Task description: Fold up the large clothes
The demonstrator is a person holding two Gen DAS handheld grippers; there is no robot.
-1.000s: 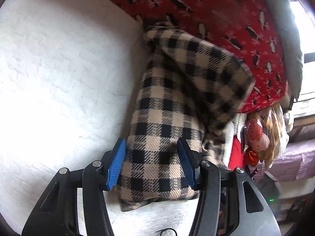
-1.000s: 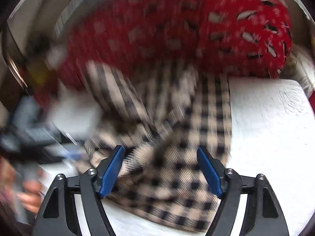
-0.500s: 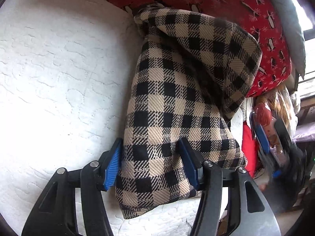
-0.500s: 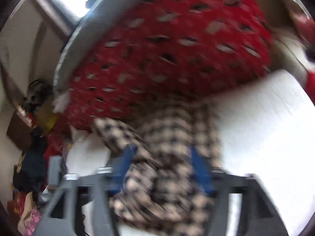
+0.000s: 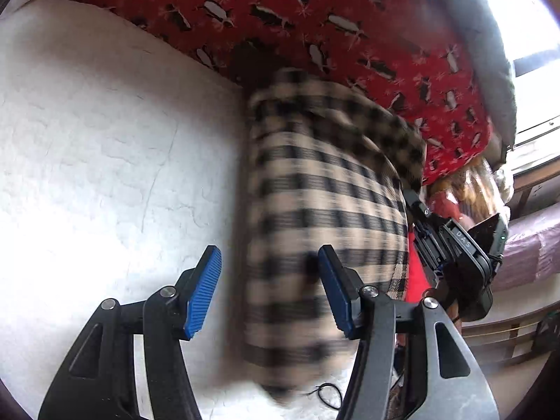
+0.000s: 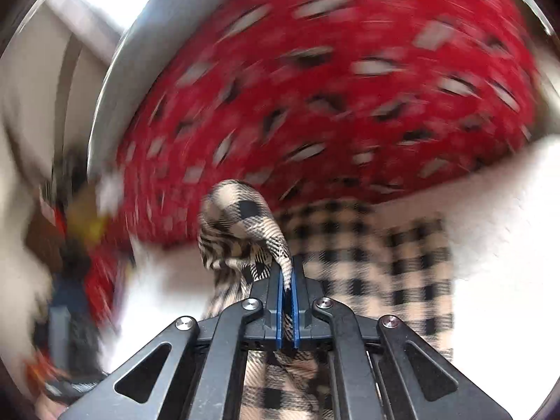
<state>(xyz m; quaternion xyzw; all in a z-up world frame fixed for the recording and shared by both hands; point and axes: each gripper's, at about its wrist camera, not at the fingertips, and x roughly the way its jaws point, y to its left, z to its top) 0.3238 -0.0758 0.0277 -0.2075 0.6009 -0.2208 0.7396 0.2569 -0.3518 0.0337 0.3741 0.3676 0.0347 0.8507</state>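
White quilted mattress [image 5: 105,147] across the foreground, bordered at the rear by a red penguin-print blanket [image 5: 350,28] with a grey edge [image 5: 490,63]. Bright window [image 5: 525,14] at upper right, strongly overexposed; wooden sill [image 5: 535,175] below. Cluttered floor beside the bed, blurred.

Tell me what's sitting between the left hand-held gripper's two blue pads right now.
In the left wrist view, the folded checked garment lies between the left hand-held gripper's spread pads, over the white mattress; neither pad presses on it.
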